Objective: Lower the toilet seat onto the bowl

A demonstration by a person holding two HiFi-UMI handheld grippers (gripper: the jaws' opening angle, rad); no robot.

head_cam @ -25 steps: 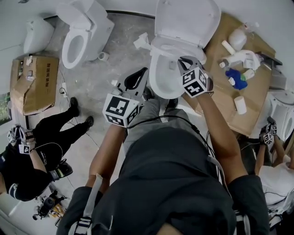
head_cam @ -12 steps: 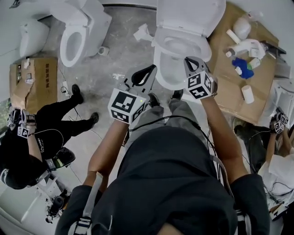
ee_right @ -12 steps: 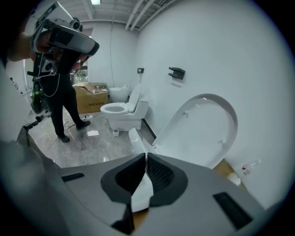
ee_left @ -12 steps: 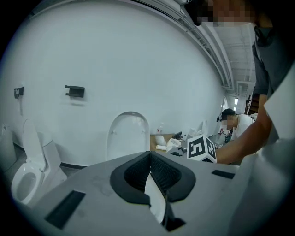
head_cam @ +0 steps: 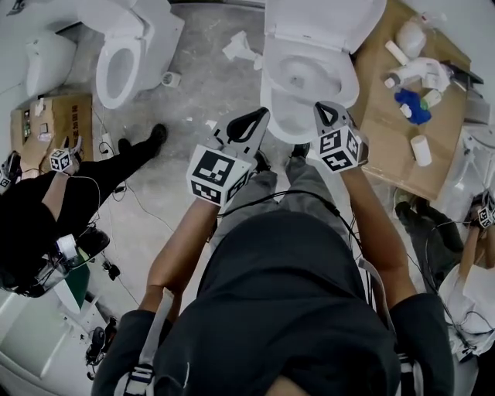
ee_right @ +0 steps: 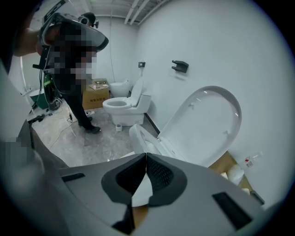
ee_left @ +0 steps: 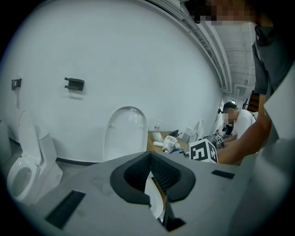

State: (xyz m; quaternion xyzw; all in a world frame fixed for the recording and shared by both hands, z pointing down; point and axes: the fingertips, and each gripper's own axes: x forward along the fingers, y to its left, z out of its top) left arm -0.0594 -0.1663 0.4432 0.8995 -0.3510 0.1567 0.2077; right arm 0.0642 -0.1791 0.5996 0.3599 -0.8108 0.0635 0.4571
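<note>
Second toilet (head_cam: 120, 66) stood far left on the floor, not involved. Left hand-held gripper (head_cam: 261, 116) was closed, jaw tips together, nothing between them, and sat near the front-left of the target toilet. The toilet seat (head_cam: 280, 100) lay flat on the bowl with the lid (head_cam: 325, 23) up behind it. Right hand-held gripper (head_cam: 320, 107) was closing, tips already met in its own view, empty, and held near the seat's front-right rim; couldn't tell if it touched. Cardboard sheet (head_cam: 387, 124) with bottles (head_cam: 410, 77) lay on the floor to the right.
</note>
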